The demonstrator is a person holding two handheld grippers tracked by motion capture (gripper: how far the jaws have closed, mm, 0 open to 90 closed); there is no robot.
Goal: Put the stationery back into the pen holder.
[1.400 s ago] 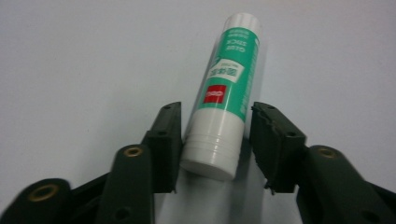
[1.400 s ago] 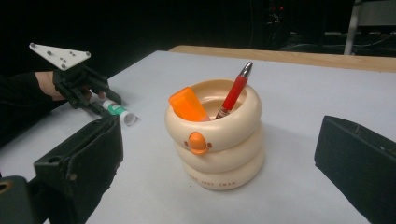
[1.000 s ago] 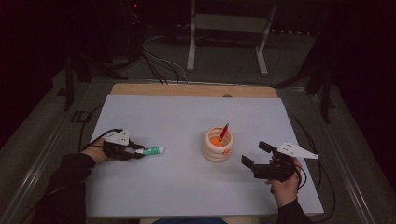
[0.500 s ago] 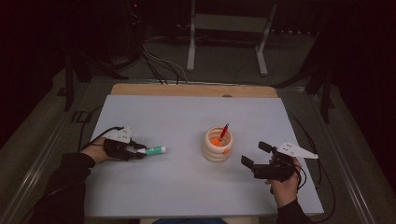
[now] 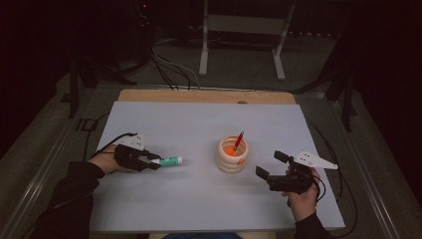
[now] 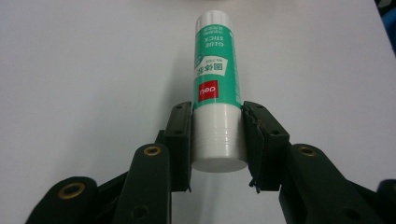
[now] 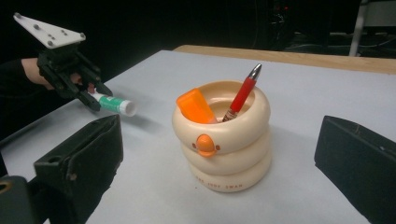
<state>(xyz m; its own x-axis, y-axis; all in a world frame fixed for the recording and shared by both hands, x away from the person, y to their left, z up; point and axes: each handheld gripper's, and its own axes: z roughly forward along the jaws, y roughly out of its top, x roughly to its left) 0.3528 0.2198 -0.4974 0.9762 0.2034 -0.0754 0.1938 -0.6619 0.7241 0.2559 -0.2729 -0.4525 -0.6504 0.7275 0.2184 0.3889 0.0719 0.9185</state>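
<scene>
Now left gripper (image 6: 217,140) clamps glue stick (image 6: 215,88) by white base, green end pointing outward past jaws.

hidden: red pen (image 7: 243,93) lower end inside holder (image 7: 224,154) | orange item (image 7: 196,106) base too

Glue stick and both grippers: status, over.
Left gripper shut on green-and-white glue stick, lifted off the table. Right gripper open, empty, facing cream ringed pen holder. Path between stick and holder clear.
</scene>
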